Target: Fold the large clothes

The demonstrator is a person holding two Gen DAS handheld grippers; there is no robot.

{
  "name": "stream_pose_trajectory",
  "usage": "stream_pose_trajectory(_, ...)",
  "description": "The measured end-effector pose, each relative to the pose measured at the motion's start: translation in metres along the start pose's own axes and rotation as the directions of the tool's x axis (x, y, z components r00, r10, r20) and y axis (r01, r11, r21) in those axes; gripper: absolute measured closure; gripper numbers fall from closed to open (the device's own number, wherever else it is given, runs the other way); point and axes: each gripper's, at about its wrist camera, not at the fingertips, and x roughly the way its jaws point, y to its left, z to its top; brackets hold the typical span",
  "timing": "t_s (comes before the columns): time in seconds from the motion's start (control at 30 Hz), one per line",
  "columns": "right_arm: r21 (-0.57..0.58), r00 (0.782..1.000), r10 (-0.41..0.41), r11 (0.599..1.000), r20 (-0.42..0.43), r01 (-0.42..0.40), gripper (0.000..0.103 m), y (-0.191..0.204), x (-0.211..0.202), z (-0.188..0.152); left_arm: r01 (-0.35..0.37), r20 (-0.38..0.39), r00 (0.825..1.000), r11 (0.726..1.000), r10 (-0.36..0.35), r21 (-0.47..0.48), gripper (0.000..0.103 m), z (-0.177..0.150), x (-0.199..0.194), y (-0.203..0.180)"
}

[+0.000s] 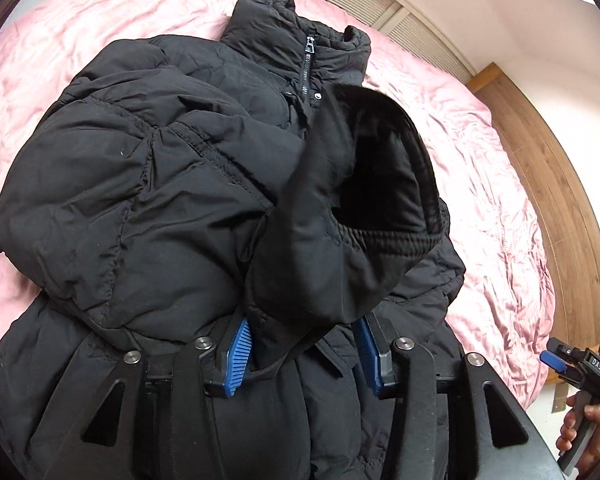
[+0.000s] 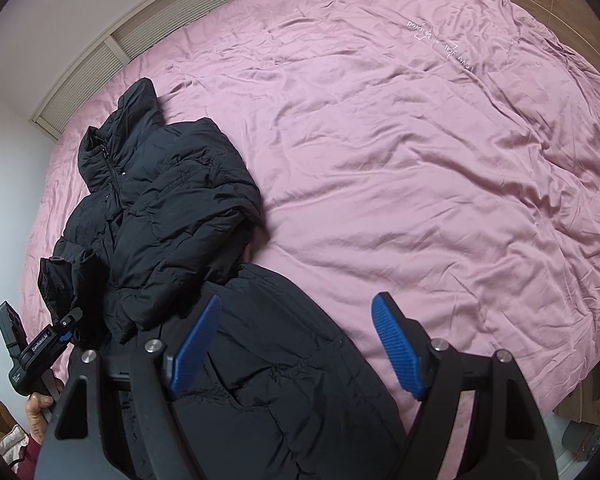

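Left hand-held gripper (image 1: 300,354) pinches the sleeve cuff (image 1: 340,248); right one (image 2: 296,346) gapes; jacket (image 2: 172,216) collar points away.

Jacket (image 1: 148,208) hem cut off by bottom edge; sleeve cuff (image 1: 340,240) hides left claw (image 1: 304,356) fingertips.

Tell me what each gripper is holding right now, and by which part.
The left gripper holds the black jacket by its sleeve cuff. The right gripper is open, holding nothing.
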Motion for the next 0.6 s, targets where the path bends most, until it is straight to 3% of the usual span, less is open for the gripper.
stream_pose_trajectory(0.13, -0.001, 1.0, 0.011, 1.0, -0.006, -0.011, 0.025, 0.007, 0.005, -0.001, 0.05, -0.022, 0.999, 0.999, -0.05, 0.001, 0.058, -0.006, -0.001, -0.006)
stream_pose_trajectory(0.3, -0.017, 1.0, 0.022, 1.0, -0.005, -0.022, 0.025, 0.021, 0.006, -0.001, 0.063, -0.027, 0.998, 0.998, -0.064, -0.012, 0.058, -0.015, -0.01, -0.001)
stream_pose_trajectory(0.47, -0.042, 0.999, 0.036, 0.998, -0.01, -0.036, 0.025, 0.041, 0.012, -0.003, 0.026, 0.012, 1.0, 0.999, -0.026, -0.023, 0.055, -0.015, -0.035, 0.021)
stream_pose_trajectory(0.6, -0.158, 0.997, 0.07, 0.985, -0.041, -0.075, 0.025, 0.089, 0.027, -0.008, -0.033, 0.06, 0.998, 0.999, 0.035, -0.041, 0.054, -0.002, -0.059, 0.054)
